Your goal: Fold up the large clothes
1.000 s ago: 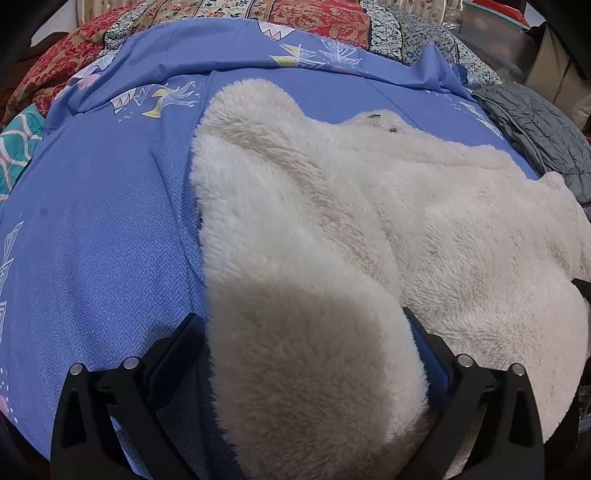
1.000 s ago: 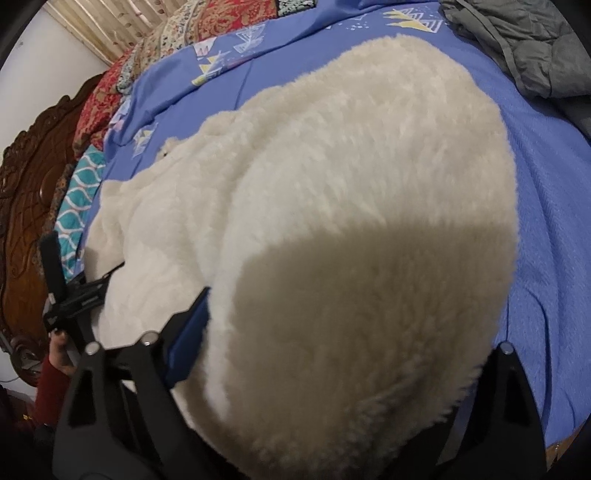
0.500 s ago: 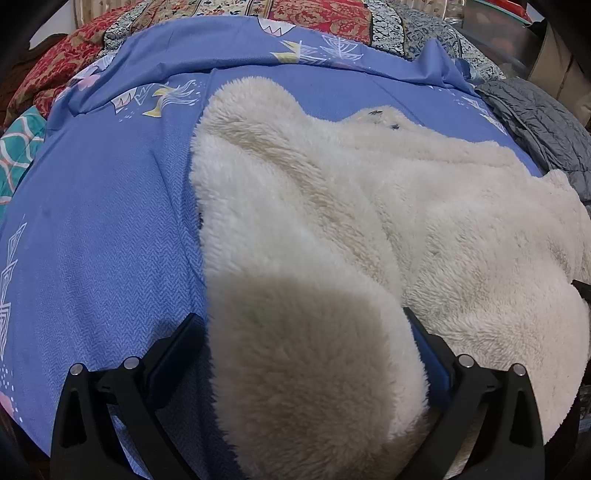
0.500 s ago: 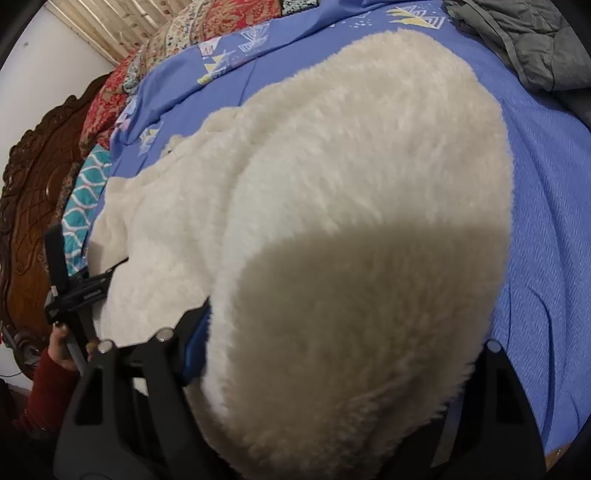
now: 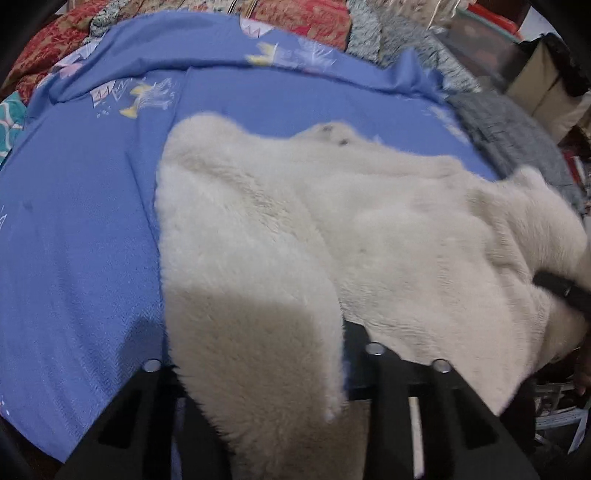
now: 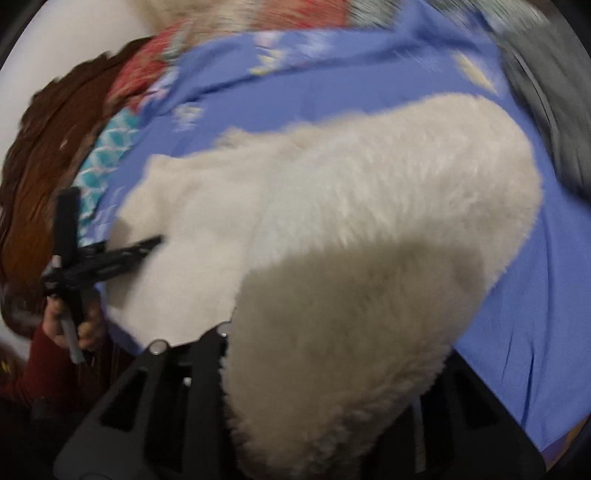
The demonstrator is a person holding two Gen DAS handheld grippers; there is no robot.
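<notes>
Fleece point(image 5: 332, 229): spread on the bed's blue sheet point(image 5: 81, 229). Near hem corners were clamped in left tongs point(image 5: 258, 373) and right tongs point(image 6: 332, 369), evidently held for folding toward the far side.

Open blue sheet point(image 5: 81, 229) lies left of the fleece point(image 5: 369, 229), and a strip runs beyond its far edge. On the right a grey blanket point(image 5: 517, 144) crowds the sheet's edge, just beside the fleece (boxes behind it). A patterned quilt point(image 5: 303, 22) bounds the far side.
</notes>
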